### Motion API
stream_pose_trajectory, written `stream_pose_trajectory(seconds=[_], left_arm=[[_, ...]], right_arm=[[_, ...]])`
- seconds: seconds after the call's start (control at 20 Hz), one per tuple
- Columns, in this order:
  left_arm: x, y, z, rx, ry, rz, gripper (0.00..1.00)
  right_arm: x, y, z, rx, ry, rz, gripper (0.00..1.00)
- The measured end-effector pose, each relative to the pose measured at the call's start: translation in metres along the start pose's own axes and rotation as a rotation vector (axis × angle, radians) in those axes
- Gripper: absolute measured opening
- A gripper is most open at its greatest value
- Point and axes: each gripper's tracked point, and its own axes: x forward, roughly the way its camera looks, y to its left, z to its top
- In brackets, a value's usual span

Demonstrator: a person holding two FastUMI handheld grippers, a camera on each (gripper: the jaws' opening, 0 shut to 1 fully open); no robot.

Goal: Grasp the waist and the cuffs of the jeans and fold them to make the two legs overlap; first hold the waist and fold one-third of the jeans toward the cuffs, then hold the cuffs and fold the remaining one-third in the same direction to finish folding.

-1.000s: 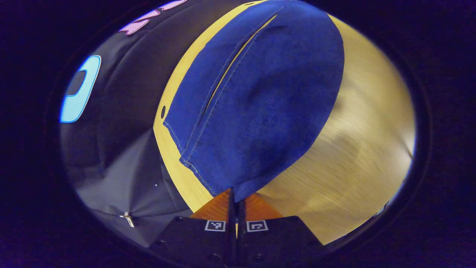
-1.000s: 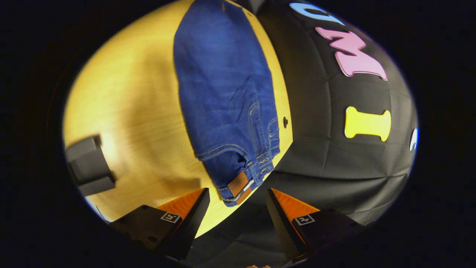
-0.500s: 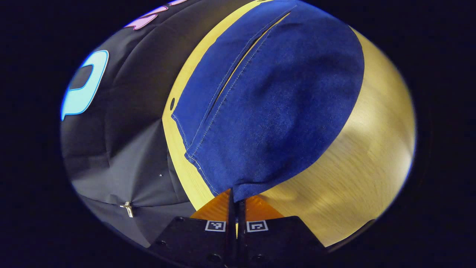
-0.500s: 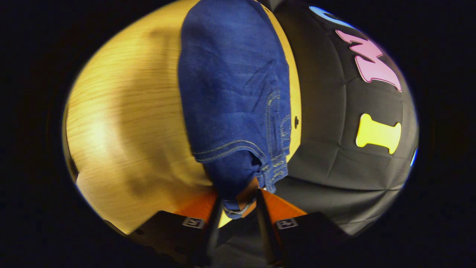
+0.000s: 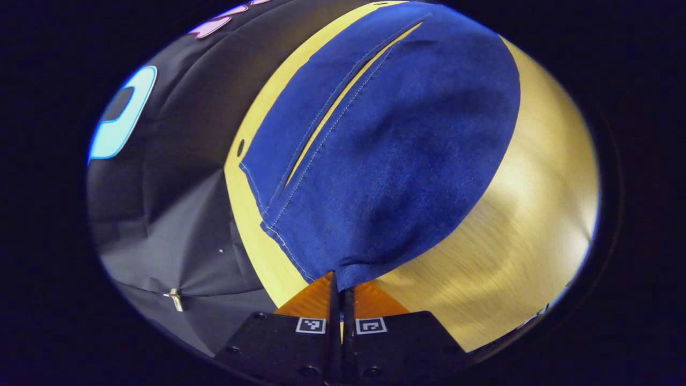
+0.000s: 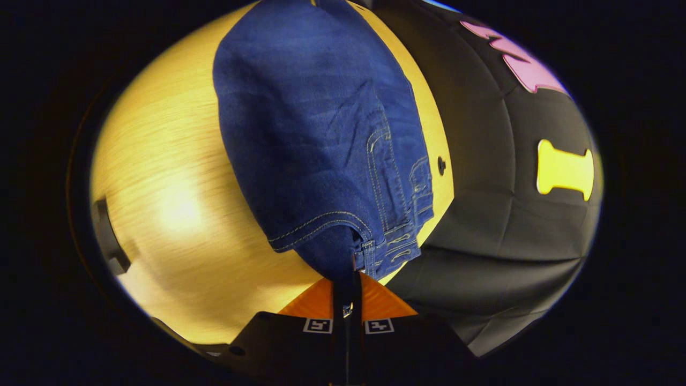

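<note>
1. On the left side, the left gripper [image 5: 338, 284] has its two fingers pressed together on the hem of a jeans cuff [image 5: 343, 271]. The denim rises from the pinch, so that corner looks lifted off the wooden table [image 5: 525, 214].

2. In the left gripper view, the jeans [image 5: 391, 150] stretch away from the fingers along the table's far edge, close to the black booth wall [image 5: 182, 177]. A narrow slit of table shows between the two legs [image 5: 321, 145], one leg edge lying just beside the other.

3. On the right side, the right gripper [image 6: 347, 289] is clamped on the waistband [image 6: 353, 257], beside the belt loops and pocket stitching [image 6: 396, 236]. The cloth bunches up into the pinch.

4. In the right gripper view, the seat and upper legs run away across the table, again near the wall-side edge. A small dark hole [image 6: 441, 165] in the tabletop sits just beside the denim.

5. Progress, as I judge it: both ends are gripped, and the first fold, bringing the two legs together, seems under way or close to settled. The slit suggests the legs are not yet squarely stacked.

6. Left to do, by my reading: the waist third has not been turned toward the cuffs, nor the cuff third folded over. The jeans lie at full length.
</note>
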Motion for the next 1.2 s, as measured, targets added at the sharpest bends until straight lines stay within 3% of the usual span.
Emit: stream_pose_trajectory(seconds=[0.1,0.3,0.45,0.6,0.9,1.2], left_arm=[[-0.003,0.001,0.006,-0.027,-0.004,-0.077,0.06],[-0.016,0.007,0.017,-0.039,-0.031,-0.22,0.06],[-0.032,0.034,0.027,0.015,-0.057,-0.28,0.06],[-0.041,0.06,0.05,-0.035,-0.088,-0.343,0.06],[-0.015,0.137,0.118,-0.147,-0.132,-0.349,0.06],[0.043,0.18,0.15,-0.445,-0.104,-0.308,0.06]], right_arm=[[-0.009,-0.01,-0.001,-0.03,-0.004,0.023,0.06],[-0.025,-0.054,0.013,0.097,-0.025,0.038,0.07],[-0.026,-0.101,0.037,0.158,-0.068,0.034,0.07],[-0.023,-0.157,0.066,0.289,-0.124,0.018,0.07],[0.02,-0.242,0.087,0.655,-0.116,0.003,0.06],[0.073,-0.276,0.067,1.037,0.024,-0.013,0.07]])
